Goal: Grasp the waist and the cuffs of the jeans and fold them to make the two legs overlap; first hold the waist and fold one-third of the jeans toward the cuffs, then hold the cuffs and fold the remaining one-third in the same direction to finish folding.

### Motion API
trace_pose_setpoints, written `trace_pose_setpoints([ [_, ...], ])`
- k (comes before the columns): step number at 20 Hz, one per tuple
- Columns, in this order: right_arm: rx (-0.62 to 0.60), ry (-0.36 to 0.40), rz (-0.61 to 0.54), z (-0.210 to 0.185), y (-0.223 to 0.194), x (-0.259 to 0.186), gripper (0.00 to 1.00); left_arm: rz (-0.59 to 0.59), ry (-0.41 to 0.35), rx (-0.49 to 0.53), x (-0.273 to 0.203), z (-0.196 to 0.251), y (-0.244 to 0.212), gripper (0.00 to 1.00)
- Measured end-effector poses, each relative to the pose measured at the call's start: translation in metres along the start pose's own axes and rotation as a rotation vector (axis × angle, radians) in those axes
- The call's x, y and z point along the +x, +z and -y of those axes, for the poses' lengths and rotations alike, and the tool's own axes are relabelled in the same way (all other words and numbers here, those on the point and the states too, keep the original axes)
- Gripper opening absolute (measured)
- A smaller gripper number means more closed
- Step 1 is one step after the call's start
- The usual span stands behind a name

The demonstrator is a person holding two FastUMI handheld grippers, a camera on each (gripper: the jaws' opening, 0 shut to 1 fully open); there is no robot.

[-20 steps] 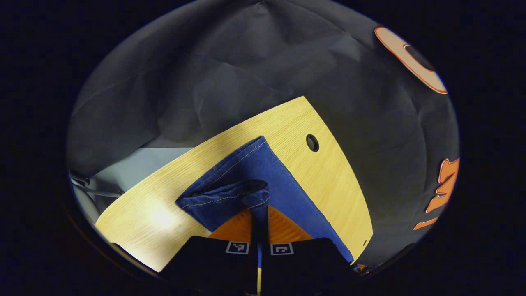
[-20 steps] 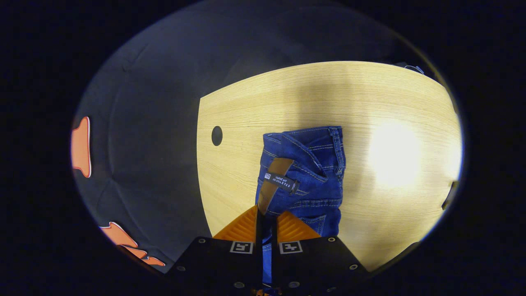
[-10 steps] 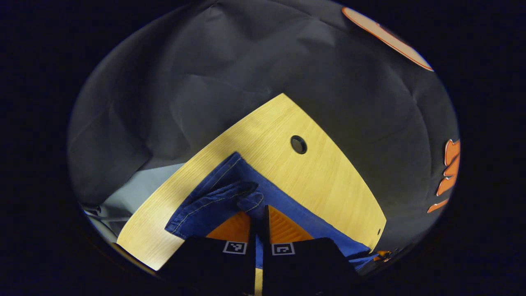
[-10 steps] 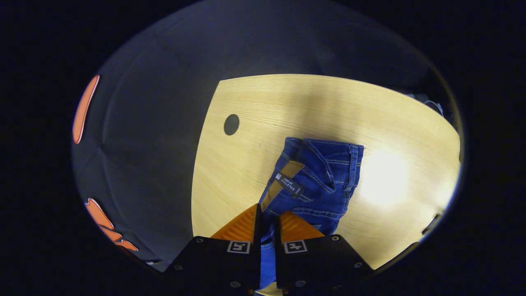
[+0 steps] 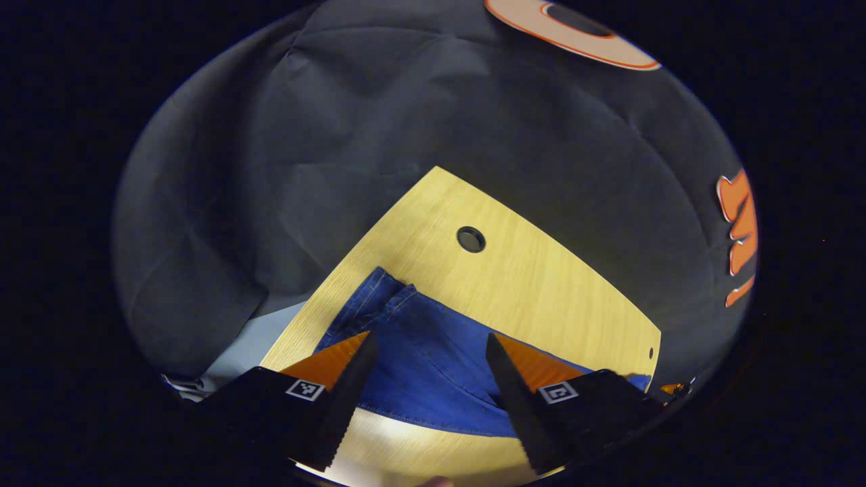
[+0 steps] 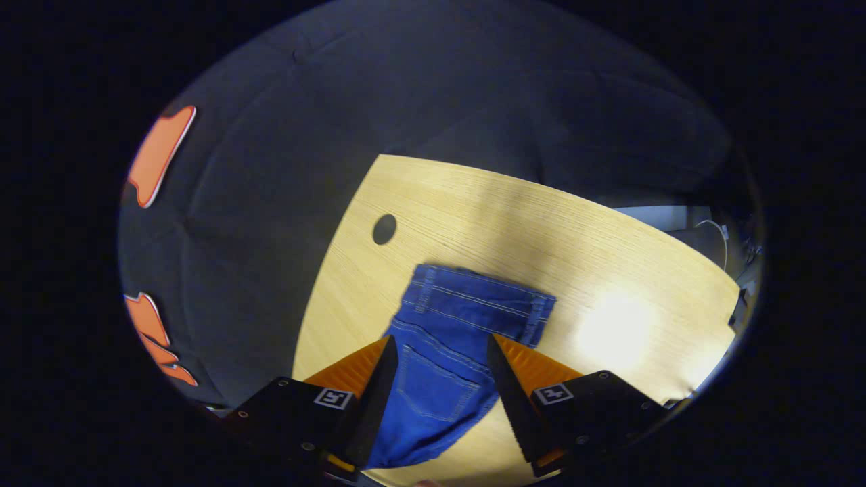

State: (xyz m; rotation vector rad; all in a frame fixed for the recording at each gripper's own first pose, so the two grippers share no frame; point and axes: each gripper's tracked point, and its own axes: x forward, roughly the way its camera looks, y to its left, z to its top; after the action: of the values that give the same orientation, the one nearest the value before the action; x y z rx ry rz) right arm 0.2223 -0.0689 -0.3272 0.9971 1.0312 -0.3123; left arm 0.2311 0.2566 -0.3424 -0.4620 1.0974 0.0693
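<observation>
Two stacked legs of the blue jeans (image 5: 419, 365) lying flat on the wooden table (image 5: 541, 291), spreading between and beyond the spread fingers of the left gripper (image 5: 426, 399). Waistband and back pocket (image 6: 440, 389) resting just ahead of and between the parted fingers of the right gripper (image 6: 440, 399), nothing clamped by either. Cable hole (image 6: 383, 229) sitting well past the fingertips, clear of the denim. Likely finishing the leg-overlap step, with the waist fold not yet made. Risking misaligned legs: gripping only the top layer at the waist, dragging it and sliding the seams apart. Risking also a bunched waistband, skewing the thirds.
</observation>
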Motion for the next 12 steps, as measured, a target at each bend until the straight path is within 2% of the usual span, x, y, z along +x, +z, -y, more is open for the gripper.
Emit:
trace_pose_setpoints([
  [1, -0.007, -0.024, -0.021, 0.008, -0.004, 0.006, 0.86, -0.013, 0.023, 0.021, 0.005, -0.002, -0.007, 0.95],
  [2, -0.015, -0.039, -0.034, 0.017, -0.009, 0.007, 0.91, -0.021, 0.041, 0.042, 0.000, -0.005, -0.011, 0.97],
  [5, -0.045, -0.082, -0.068, 0.035, -0.019, 0.016, 0.97, -0.043, 0.048, 0.108, -0.023, 0.004, -0.024, 0.97],
  [9, -0.056, -0.092, -0.098, 0.042, -0.024, 0.034, 0.98, -0.072, 0.172, 0.316, -0.037, -0.014, -0.046, 0.98],
  [11, -0.066, -0.091, -0.097, 0.044, -0.023, 0.042, 0.98, -0.034, 0.280, 0.486, -0.040, -0.026, -0.042, 0.99],
  [12, -0.065, -0.085, -0.098, 0.042, -0.023, 0.046, 0.99, -0.033, 0.300, 0.552, -0.041, -0.026, -0.040, 1.00],
])
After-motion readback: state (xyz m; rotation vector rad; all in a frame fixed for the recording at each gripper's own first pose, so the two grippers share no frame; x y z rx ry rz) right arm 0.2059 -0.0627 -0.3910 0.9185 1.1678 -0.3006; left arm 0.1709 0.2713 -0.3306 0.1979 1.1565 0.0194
